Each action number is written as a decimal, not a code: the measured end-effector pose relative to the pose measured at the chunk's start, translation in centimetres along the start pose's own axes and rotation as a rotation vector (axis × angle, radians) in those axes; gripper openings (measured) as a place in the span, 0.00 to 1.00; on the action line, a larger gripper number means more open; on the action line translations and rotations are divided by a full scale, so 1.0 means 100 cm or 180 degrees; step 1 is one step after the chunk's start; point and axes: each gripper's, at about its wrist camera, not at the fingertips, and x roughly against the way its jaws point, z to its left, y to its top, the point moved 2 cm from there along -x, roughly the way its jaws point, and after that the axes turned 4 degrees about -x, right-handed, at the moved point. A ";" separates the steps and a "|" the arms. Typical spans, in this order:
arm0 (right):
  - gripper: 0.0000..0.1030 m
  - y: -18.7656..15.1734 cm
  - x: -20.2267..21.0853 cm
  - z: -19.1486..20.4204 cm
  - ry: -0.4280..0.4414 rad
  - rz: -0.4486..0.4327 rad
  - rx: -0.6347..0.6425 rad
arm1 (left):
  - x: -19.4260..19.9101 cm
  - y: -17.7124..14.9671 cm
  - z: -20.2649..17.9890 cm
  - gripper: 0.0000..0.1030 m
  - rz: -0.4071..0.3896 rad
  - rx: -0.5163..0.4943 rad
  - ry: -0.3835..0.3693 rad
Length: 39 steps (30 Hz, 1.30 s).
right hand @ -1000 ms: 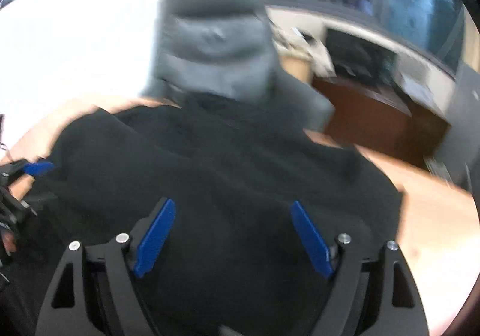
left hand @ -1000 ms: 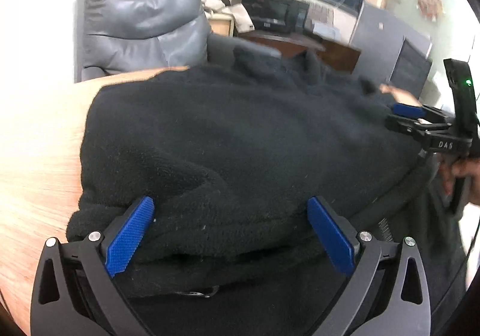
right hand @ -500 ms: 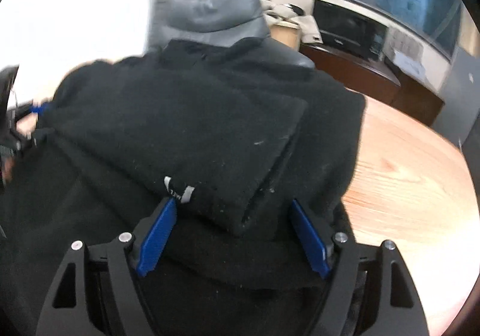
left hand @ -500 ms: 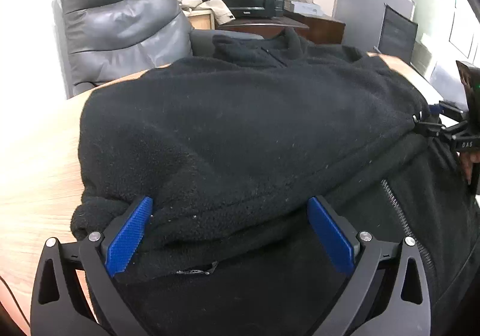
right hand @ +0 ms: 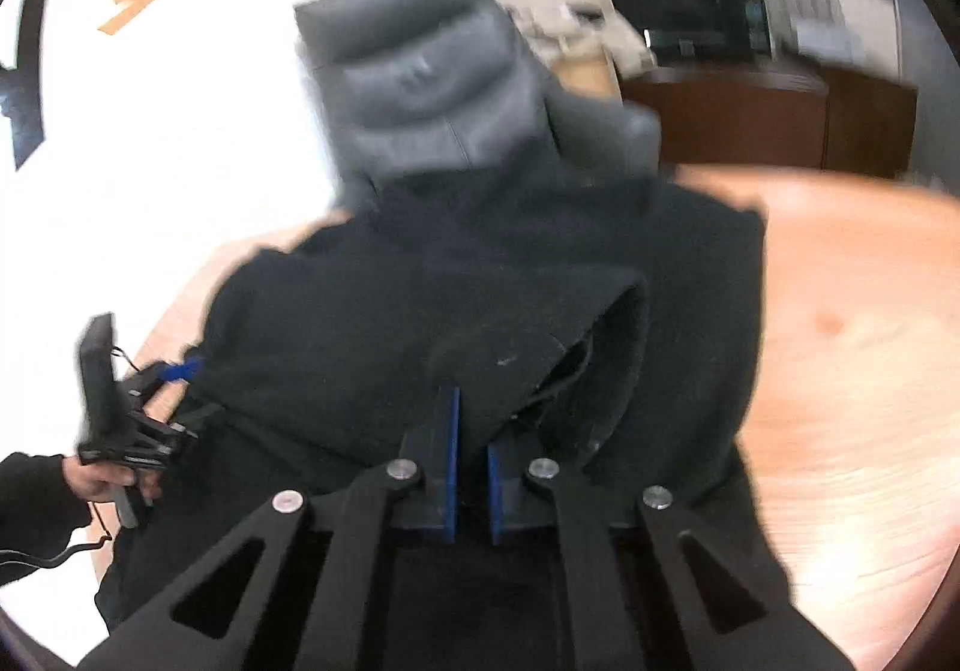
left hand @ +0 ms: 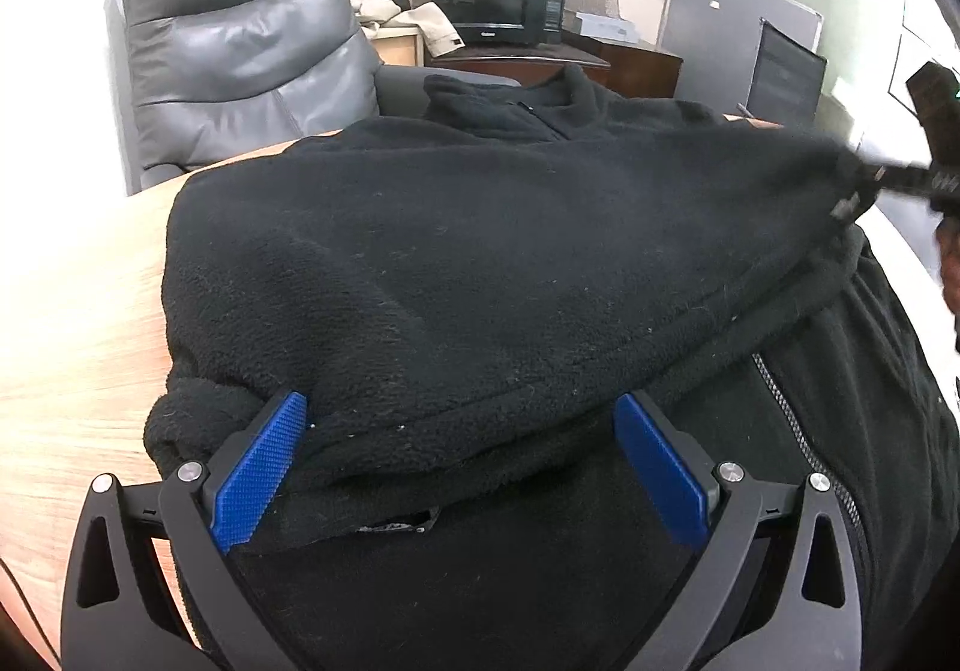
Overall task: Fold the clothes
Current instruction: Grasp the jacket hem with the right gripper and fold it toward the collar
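A black fleece jacket [left hand: 480, 275] lies on the wooden table [left hand: 72, 323], its lower part folded up over the body, its zipper [left hand: 798, 431] showing at right. My left gripper [left hand: 462, 467] is open, its blue pads either side of the folded hem edge. My right gripper [right hand: 471, 467] is shut on the jacket's hem [right hand: 528, 347] and lifts that corner off the table. It shows at the far right of the left wrist view [left hand: 864, 191], pulling the fabric taut. The left gripper shows in the right wrist view [right hand: 174, 377] at the jacket's left edge.
A grey leather chair [left hand: 240, 53] stands behind the table's far edge. A microwave [left hand: 492, 8] and a dark desk sit further back. Bare wood lies left of the jacket [left hand: 78, 251] and right of it [right hand: 852, 347].
My right gripper has closed on the hem and lifted it, tilting the view up. The folded layer is pulled taut to the right. My left gripper has stayed open at the hem.
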 end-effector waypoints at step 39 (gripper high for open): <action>0.67 -0.117 0.029 -0.004 -0.1420 0.0555 0.0331 | 0.040 -0.058 -0.036 1.00 0.0352 -0.0033 -0.0183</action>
